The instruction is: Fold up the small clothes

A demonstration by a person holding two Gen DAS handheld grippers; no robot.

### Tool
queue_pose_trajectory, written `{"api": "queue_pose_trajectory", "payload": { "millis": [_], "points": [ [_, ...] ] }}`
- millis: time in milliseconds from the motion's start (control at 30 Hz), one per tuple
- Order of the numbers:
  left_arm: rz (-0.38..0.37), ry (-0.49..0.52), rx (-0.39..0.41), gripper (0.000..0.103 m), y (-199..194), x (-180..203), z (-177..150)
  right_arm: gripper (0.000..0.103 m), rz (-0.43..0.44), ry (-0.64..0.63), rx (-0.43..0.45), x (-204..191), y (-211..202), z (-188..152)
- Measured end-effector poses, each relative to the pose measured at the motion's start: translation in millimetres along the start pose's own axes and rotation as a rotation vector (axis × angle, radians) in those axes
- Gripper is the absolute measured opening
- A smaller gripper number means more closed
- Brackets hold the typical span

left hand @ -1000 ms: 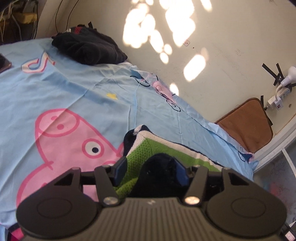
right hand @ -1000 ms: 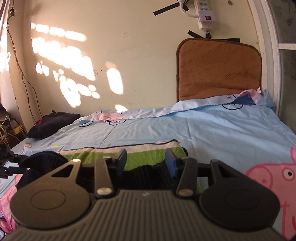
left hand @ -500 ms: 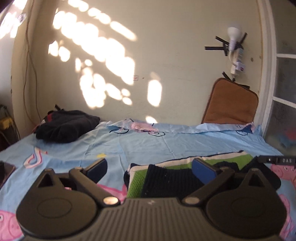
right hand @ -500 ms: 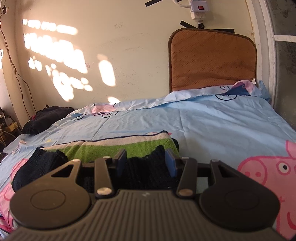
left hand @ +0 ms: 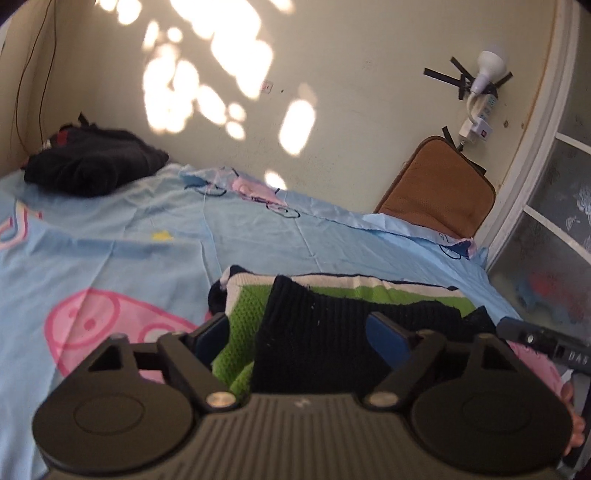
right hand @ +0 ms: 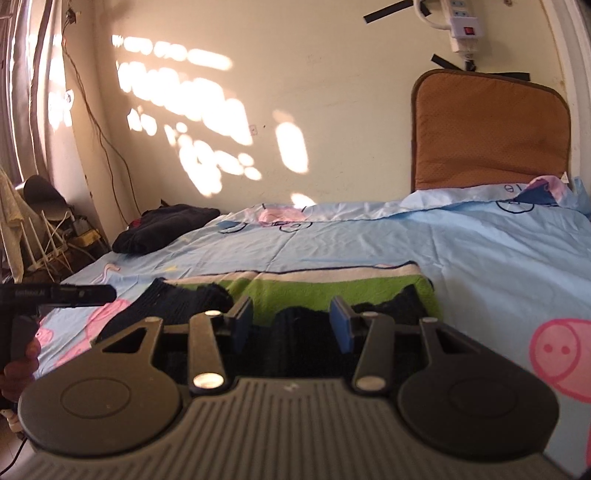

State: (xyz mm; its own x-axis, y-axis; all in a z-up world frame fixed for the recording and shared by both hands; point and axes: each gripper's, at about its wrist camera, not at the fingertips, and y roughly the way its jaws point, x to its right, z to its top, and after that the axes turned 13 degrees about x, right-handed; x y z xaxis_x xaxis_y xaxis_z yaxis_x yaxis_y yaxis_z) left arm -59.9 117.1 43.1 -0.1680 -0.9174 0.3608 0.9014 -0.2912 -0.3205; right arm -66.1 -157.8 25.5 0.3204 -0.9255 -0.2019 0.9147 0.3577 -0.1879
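Note:
A knitted sweater [left hand: 369, 295] with green, white and black bands lies on the blue cartoon bedsheet [left hand: 110, 258]. A black sleeve [left hand: 317, 332] lies folded over its green part. My left gripper [left hand: 299, 334] straddles that sleeve and the green knit, its jaws closing, the pads not visibly pressing. In the right wrist view the sweater [right hand: 332, 288] stretches across in front. My right gripper [right hand: 291, 323] is shut on a bunched black part of the sweater [right hand: 295, 317]. The left tool's casing [right hand: 55, 293] shows at the left edge, held by a hand.
A pile of black clothes [left hand: 92, 166] sits at the bed's far left corner [right hand: 166, 225]. A brown cushion [right hand: 487, 133] leans on the wall at the head. A power strip [right hand: 461, 26] hangs above it. Cables and clutter [right hand: 48, 236] stand left of the bed.
The left jaws went from around the black sleeve to wide apart, then came partway in. The left view rolled level and tilted again. The right gripper kept its grip and shifted slightly.

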Motion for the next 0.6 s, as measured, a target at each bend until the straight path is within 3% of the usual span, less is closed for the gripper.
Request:
{"api": "queue_pose_trajectory", "payload": {
  "millis": [33, 133, 167, 200, 233, 267, 300, 600],
  "points": [
    [-0.007, -0.014, -0.019, 0.059, 3, -1, -2, 0.049, -0.005, -0.011, -0.014, -4, 5, -5],
    [-0.005, 0.036, -0.014, 0.05, 3, 7, -9, 0.049, -0.005, 0.002, -0.044, -9, 15, -13],
    [0.002, 0.067, -0.011, 0.037, 3, 11, -11, 0.048, -0.001, 0.008, -0.057, -9, 19, -16],
    [0.009, 0.082, -0.014, 0.026, 3, 14, -12, 0.04, -0.004, 0.005, -0.074, -11, 22, -19],
    [0.021, 0.085, -0.016, 0.005, 2, 14, -12, 0.032, -0.011, -0.002, -0.087, -12, 26, -21],
    [0.018, 0.067, -0.016, 0.006, 0, 12, -12, 0.018, -0.022, -0.015, -0.105, -13, 28, -24],
    [0.009, 0.04, -0.009, 0.005, -3, 10, -11, 0.015, -0.029, -0.018, -0.115, -13, 30, -27],
    [-0.019, -0.051, 0.024, 0.005, -38, -5, -14, 0.01, -0.05, 0.026, -0.038, -11, 12, -20]
  ]
}}
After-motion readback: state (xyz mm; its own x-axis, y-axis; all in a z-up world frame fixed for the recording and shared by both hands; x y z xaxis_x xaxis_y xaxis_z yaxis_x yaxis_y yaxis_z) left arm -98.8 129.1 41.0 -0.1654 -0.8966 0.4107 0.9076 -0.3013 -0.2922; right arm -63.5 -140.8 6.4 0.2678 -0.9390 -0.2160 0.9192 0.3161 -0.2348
